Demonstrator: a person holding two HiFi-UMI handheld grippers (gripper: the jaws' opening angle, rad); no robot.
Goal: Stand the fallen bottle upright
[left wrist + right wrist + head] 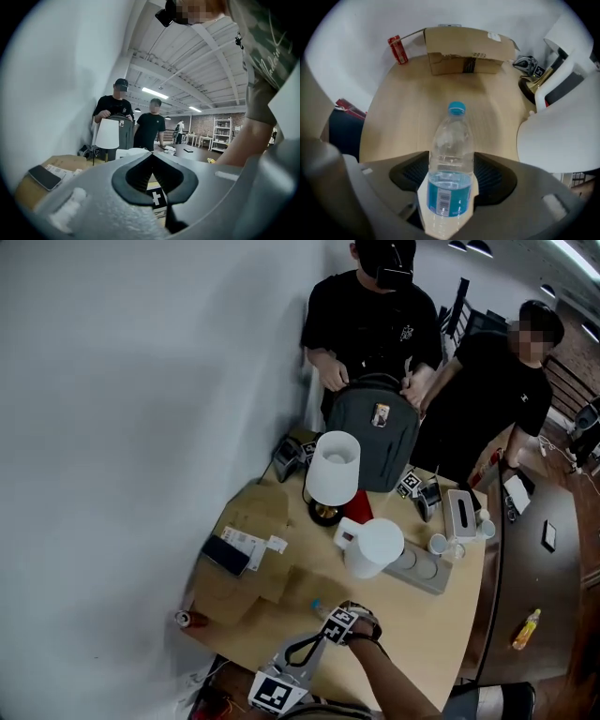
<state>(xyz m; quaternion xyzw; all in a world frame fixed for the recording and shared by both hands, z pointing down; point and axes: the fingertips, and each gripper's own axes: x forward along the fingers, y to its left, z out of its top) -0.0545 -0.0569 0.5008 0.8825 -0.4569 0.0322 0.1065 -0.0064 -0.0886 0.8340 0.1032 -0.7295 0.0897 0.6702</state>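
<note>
A clear plastic bottle [451, 161] with a blue cap and blue label lies on its side on the light wooden table [403, 117], cap toward the cardboard box. My right gripper [451, 187] points straight down over it. Its jaws are open and straddle the labelled part, with slivers of table showing on both sides. In the head view only the bottle's cap [316, 606] shows beside the right gripper's marker cube [340, 622]. My left gripper [151, 154] is shut on nothing and points level toward the right one, low near the front edge [309, 645].
A cardboard box [464, 49] and a red can [397, 49] lie at the table's wall side. A white lamp [333, 470], a white jug [373, 547] and a tissue box [461, 514] stand farther on. Two people handle a dark backpack [373, 432] at the far edge.
</note>
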